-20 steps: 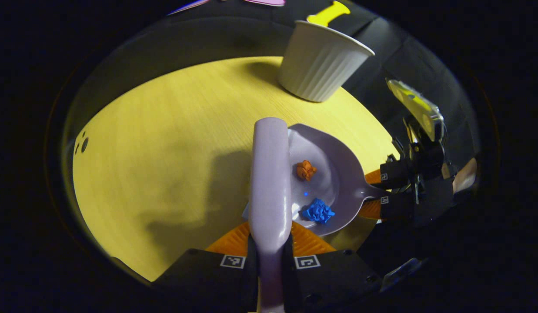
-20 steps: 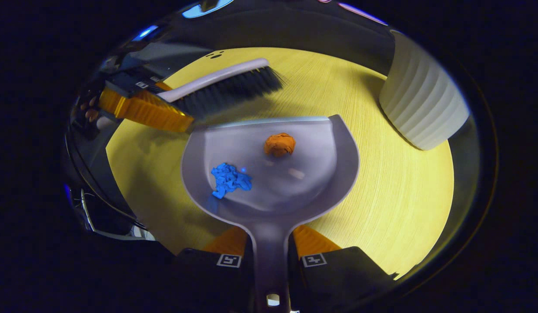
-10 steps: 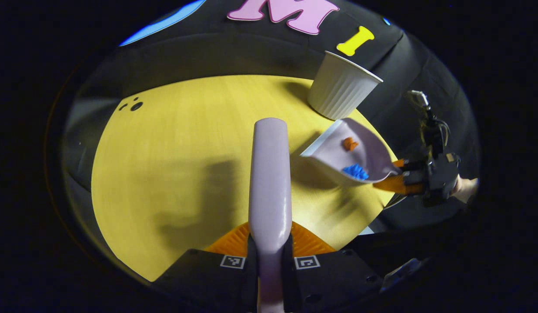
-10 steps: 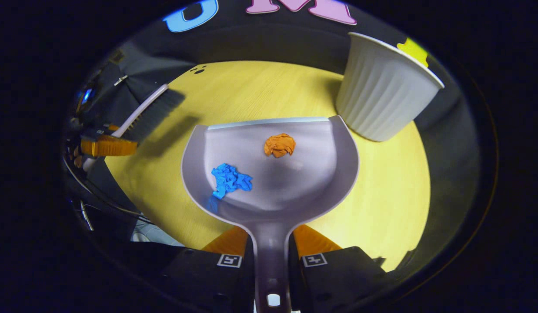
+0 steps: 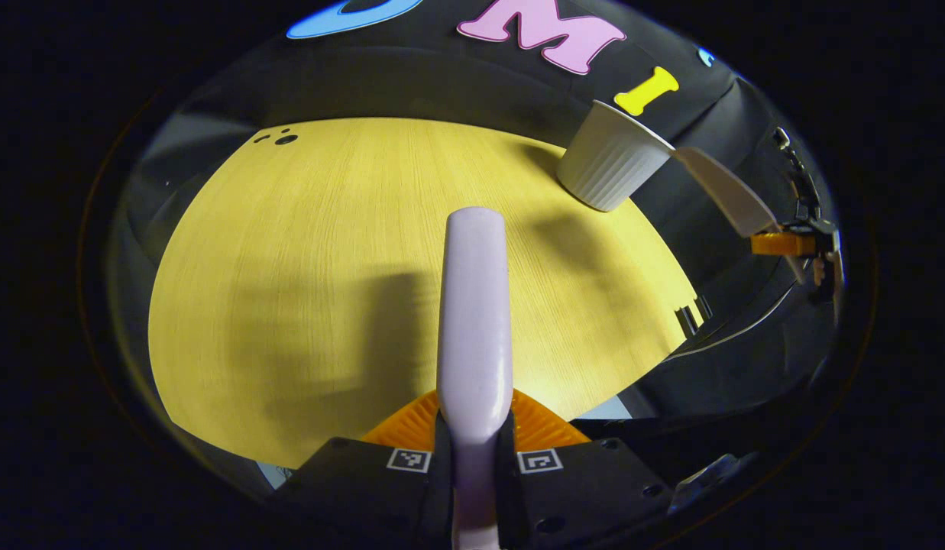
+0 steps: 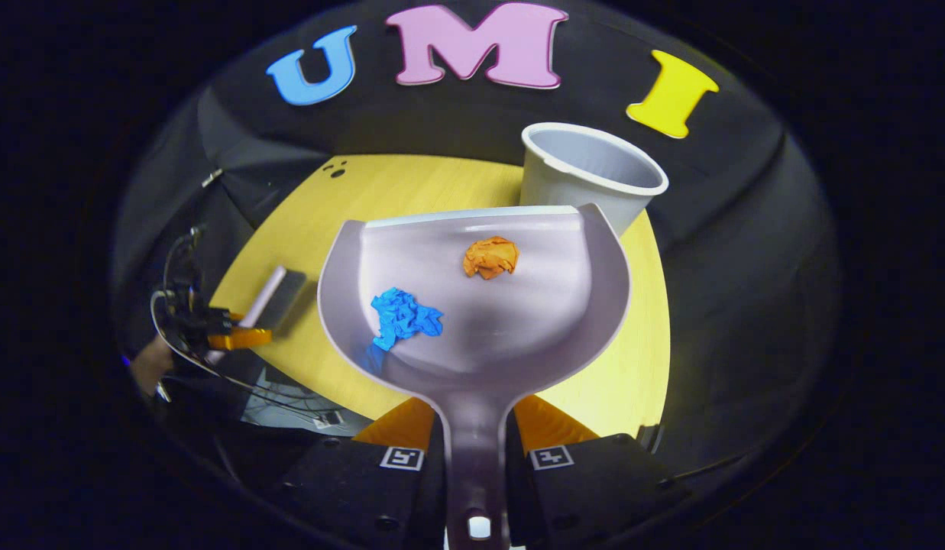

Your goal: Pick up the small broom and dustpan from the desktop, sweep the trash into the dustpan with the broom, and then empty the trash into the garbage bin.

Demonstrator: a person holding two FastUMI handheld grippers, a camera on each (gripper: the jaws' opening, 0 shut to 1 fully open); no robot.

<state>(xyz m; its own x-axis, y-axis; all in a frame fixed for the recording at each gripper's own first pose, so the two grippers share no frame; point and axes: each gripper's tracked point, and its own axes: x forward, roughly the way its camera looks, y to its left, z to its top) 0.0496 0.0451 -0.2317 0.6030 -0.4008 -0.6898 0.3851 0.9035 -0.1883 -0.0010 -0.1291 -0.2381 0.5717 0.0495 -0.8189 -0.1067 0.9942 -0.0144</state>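
Right tool [image 6: 476, 428] is clamped on the dustpan [image 6: 518, 321] with both scraps, up by the bin [image 6: 587, 179], while left tool [image 5: 474, 428] grips the broom [image 5: 474, 305] over the surface [image 5: 289, 252].

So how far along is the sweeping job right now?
Sweeping looks done: the blue scrap and orange scrap lie in the dustpan. In hand: the right hand-held gripper holds the dustpan raised near the bin; the left holds the broom. Left: tipping the scraps into the bin.
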